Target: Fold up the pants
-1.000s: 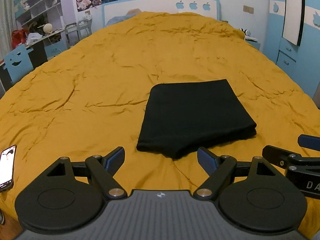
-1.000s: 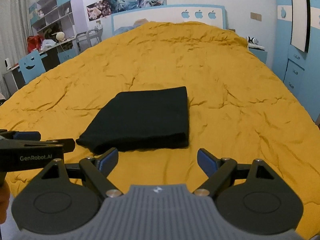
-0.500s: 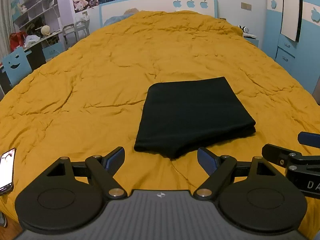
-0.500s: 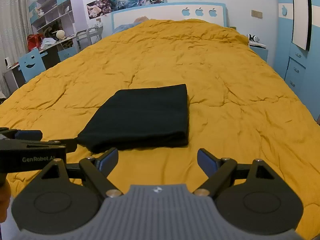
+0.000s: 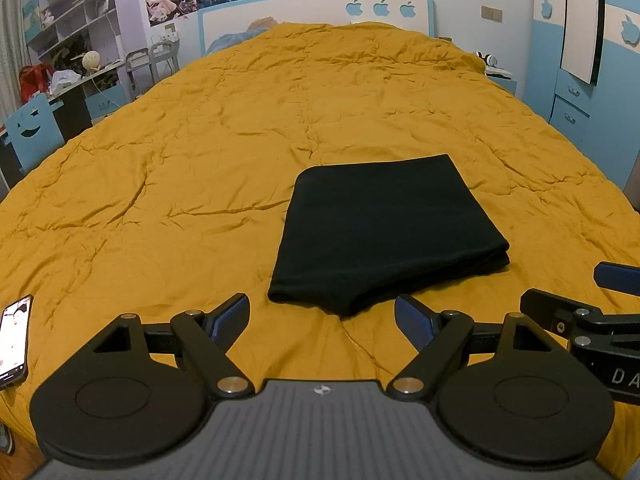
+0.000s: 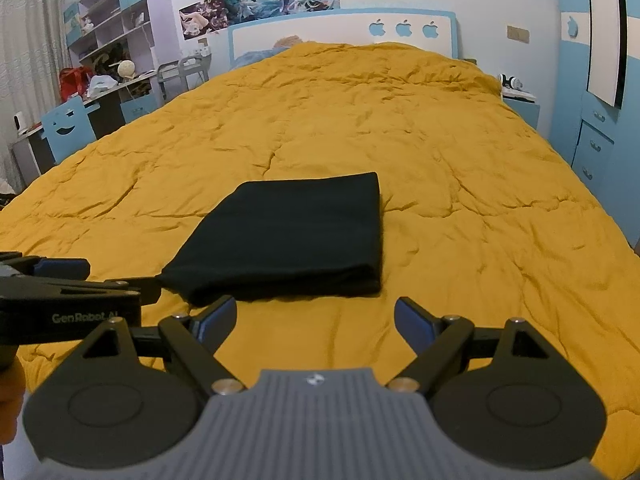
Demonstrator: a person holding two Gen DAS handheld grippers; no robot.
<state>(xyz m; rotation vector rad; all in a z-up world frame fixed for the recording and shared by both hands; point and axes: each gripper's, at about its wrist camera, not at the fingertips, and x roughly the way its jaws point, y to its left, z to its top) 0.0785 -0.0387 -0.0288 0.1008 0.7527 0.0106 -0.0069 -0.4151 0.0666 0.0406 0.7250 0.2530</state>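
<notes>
Nearest, the left gripper [image 5: 322,316] and right gripper [image 6: 315,314], two in all, hang spread and empty, barely shifted from a second ago, just short of the one folded black fabric pants [image 5: 384,232]. Nothing else has moved on the wrinkled mustard-yellow bedspread [image 5: 200,152], so folding looks finished.

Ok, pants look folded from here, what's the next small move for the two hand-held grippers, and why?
Probably just draw both back and stop. The black pants lie as a neat stacked rectangle on the yellow duvet, edges roughly aligned. The left hand-held gripper and right hand-held gripper are both open, empty and short of the cloth, so nothing seems left to fold.
</notes>
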